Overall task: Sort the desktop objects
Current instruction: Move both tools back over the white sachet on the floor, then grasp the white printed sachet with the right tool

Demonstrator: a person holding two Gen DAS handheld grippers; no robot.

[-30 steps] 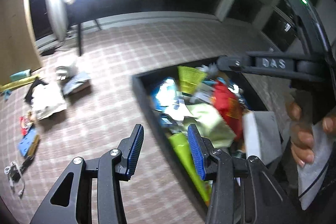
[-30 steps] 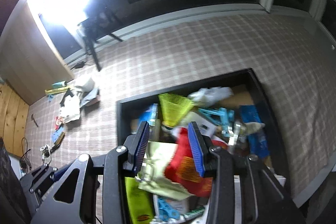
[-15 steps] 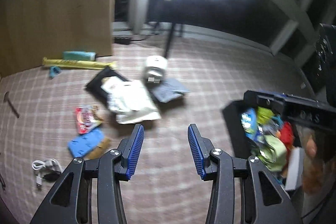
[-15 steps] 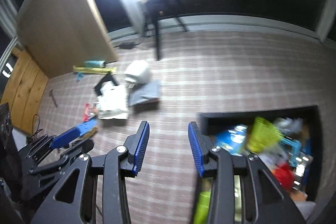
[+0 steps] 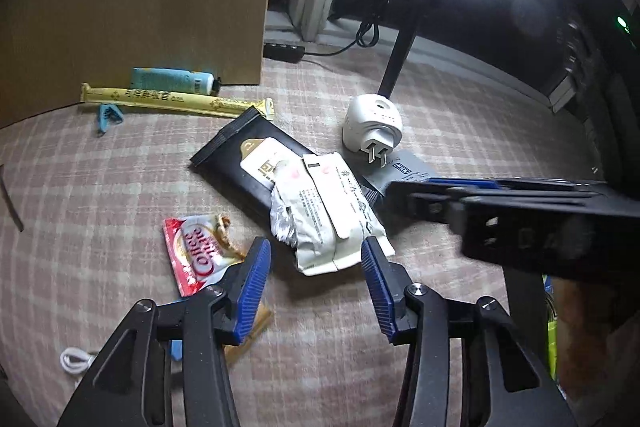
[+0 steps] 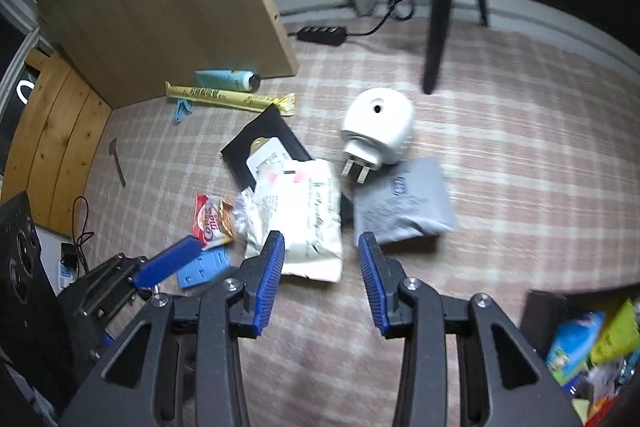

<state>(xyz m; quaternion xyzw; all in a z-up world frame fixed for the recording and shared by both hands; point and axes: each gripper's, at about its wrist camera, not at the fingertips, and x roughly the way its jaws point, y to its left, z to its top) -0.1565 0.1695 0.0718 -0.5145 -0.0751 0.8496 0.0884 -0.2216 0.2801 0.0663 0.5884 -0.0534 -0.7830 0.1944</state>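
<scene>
Both views swing off black bin onto loose pile on plaid bench. Left gripper released, empty, white pouch just ahead. Right gripper released, empty, grey packet ahead-right. Likely lining up next pick; bin behind-right.

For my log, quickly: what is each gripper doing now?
Left gripper: open, holding nothing.
Right gripper: open, holding nothing.
</scene>
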